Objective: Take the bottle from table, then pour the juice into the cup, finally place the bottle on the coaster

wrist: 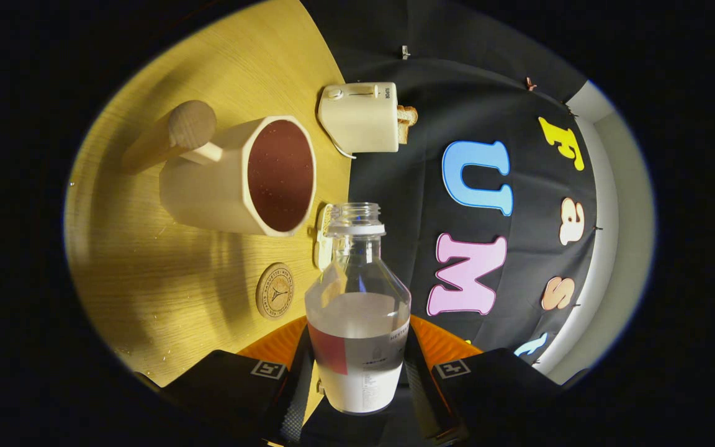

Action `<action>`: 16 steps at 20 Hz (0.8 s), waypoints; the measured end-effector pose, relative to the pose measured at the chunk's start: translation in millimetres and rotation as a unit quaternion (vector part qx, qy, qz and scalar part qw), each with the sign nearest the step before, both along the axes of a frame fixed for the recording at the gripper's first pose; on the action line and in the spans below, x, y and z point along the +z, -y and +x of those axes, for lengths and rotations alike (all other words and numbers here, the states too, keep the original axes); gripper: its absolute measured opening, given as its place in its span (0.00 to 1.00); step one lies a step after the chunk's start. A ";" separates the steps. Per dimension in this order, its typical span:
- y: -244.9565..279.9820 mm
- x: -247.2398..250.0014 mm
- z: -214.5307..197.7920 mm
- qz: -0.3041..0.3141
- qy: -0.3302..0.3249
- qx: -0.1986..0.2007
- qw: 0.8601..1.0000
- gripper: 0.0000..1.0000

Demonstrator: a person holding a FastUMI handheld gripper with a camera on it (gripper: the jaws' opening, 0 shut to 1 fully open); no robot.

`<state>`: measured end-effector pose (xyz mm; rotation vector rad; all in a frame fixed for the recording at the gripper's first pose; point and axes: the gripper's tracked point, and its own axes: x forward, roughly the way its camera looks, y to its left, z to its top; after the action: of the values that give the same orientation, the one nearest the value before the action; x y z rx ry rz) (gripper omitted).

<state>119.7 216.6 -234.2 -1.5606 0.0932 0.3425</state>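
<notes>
While my gripper (357, 372) is clamped on the bottle (357, 310), one finger presses each side of its labelled lower body, so the bottle sits between them and points away from me. It is clear, uncapped, and about half full of a pale, cloudy liquid whose surface lies level across its wide part. The open neck reaches toward the cup (239, 177), which appears just beyond it and a little to the left. The whole view is rolled, so the tabletop (146, 261) rises on my left and the booth wall stands on my right.

That cup is cream outside, faceted, with a dark reddish inside, and its mouth faces toward me. A round wooden handle (174, 133) sticks out from its far left side. Nearer to me than the cup, a small round coaster (275, 290) lies flat on the wood, just left of the bottle's shoulder and apart from it. Behind the bottle's neck a small pale object (323, 239) shows, too hidden to name. Farther off, by the table's edge, stands a cream toaster (360, 118) with a slice of bread (407, 121) poking out of it.
</notes>
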 end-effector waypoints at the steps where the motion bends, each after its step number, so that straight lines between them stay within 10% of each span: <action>1: -0.3 0.1 -0.1 -0.006 0.001 0.005 1.000 0.71; 16: -1.3 -5.3 1.7 -0.059 0.005 0.043 0.997 0.71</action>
<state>121.3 217.9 -239.5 -1.6855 0.0387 0.4042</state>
